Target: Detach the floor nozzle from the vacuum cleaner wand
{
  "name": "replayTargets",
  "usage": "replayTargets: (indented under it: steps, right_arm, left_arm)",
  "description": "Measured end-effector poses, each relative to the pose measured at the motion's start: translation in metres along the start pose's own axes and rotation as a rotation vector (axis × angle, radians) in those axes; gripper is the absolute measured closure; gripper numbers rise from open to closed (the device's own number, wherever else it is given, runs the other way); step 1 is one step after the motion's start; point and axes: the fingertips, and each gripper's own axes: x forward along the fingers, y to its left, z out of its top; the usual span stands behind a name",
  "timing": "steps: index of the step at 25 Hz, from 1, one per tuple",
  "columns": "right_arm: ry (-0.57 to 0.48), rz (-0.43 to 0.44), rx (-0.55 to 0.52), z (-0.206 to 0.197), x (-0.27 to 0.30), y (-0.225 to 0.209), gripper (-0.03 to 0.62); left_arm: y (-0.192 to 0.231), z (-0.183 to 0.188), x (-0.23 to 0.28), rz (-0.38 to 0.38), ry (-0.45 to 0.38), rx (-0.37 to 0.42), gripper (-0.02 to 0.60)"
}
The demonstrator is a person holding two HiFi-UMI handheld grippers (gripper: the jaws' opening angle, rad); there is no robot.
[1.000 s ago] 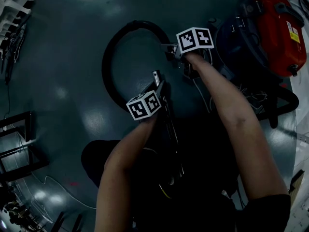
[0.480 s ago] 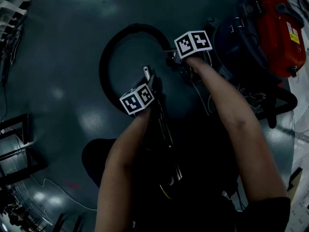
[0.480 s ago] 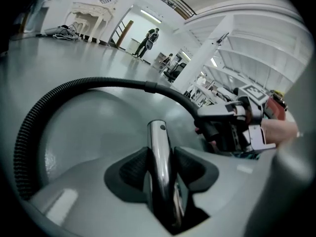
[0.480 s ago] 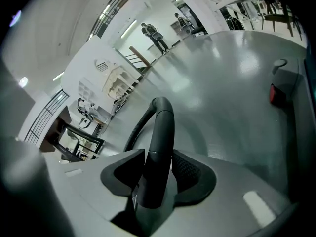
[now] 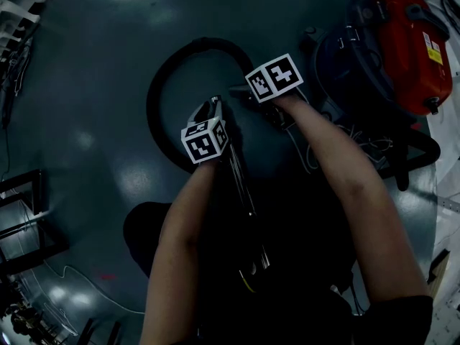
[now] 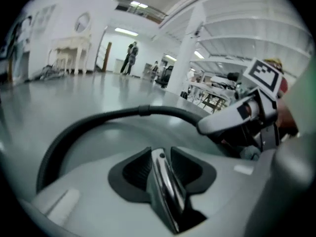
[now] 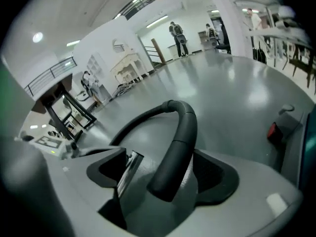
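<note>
Vacuum cleaner wand [image 5: 244, 192] is a thin, shiny metal tube. In the head view it runs almost straight from 12 o'clock down to 6 o'clock, leaning a little toward 5. Its top end is bare and has a small dark dot near the tip. Its low end goes into the dark patch close to the person's body. The floor nozzle cannot be made out there, because it is too dark to tell.

The left claw [image 6: 162, 168] is clenching on the top end of the wand. Its jaws are closing and the dark pads sit right against the tube on both sides.

The right claw [image 7: 163, 174] sits at about 1 o'clock from the left one, just beside it. Its jaws are opening wide. The bent black end of the hose [image 7: 180, 142] lies loose between them, and the pads do not press on it. The rest of the hose makes a big loop toward 9 o'clock. The red vacuum cleaner [image 5: 417, 42] stands well apart at 2 o'clock.

The nozzle most likely sits at the wand's far low end, at 6 o'clock from both claws. The left claw is the nearer one, since it is already on the tube. The freed right claw would have to travel down along the tube to reach that end.
</note>
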Motion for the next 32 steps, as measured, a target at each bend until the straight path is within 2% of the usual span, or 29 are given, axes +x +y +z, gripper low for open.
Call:
replayTargets:
  steps: [1,2,5,7,8,9,10,12,13,15,19,24,28,32]
  right_arm:
    - [0.013,-0.034,-0.041,-0.003,0.001,-0.001,0.161]
    - [0.018,-0.072,-0.079,-0.005,0.001,-0.004,0.154]
    - [-0.057,-0.185,-0.209,0.011,-0.009,-0.009,0.14]
    - [-0.143,-0.208,-0.272,0.028,-0.02,-0.002,0.159]
    - [-0.169,-0.197,-0.289,0.032,-0.024,0.003,0.228]
    - [-0.182,-0.188,-0.302,0.033,-0.026,0.007,0.34]
    - [-0.188,-0.19,-0.317,0.033,-0.028,0.009,0.416]
    - [-0.185,-0.227,-0.345,0.031,-0.03,0.007,0.557]
    - [-0.177,-0.244,-0.351,0.029,-0.029,0.004,0.597]
    - [-0.16,-0.244,-0.331,0.025,-0.026,0.0,0.597]
    - [-0.176,-0.227,-0.259,0.025,-0.026,-0.001,0.597]
    - [-0.225,-0.239,-0.278,0.03,-0.03,-0.002,0.597]
    - [-0.332,-0.274,-0.341,0.044,-0.04,0.002,0.597]
    - [-0.457,-0.351,-0.392,0.061,-0.056,0.007,0.597]
  left_arm:
    - [-0.003,0.01,-0.001,-0.007,-0.032,0.063,0.458]
    - [-0.007,0.018,-0.002,-0.02,-0.057,0.09,0.474]
    - [-0.004,0.033,-0.004,-0.023,-0.12,0.032,0.48]
    - [-0.001,0.038,-0.006,-0.019,-0.142,0.002,0.479]
    - [0.0,0.039,-0.006,-0.023,-0.145,-0.007,0.484]
    - [0.001,0.04,-0.007,-0.026,-0.146,-0.013,0.51]
    - [0.002,0.041,-0.007,-0.025,-0.147,-0.019,0.542]
    - [0.004,0.043,-0.006,-0.019,-0.148,-0.036,0.568]
    - [0.005,0.044,-0.006,-0.018,-0.149,-0.048,0.569]
    - [0.006,0.047,-0.005,-0.019,-0.154,-0.058,0.571]
    - [0.003,0.051,-0.005,-0.03,-0.166,-0.012,0.571]
    - [-0.005,0.056,-0.001,-0.042,-0.168,0.075,0.571]
    - [-0.018,0.069,-0.003,-0.081,-0.19,0.183,0.572]
    - [-0.022,0.085,-0.009,-0.102,-0.246,0.213,0.572]
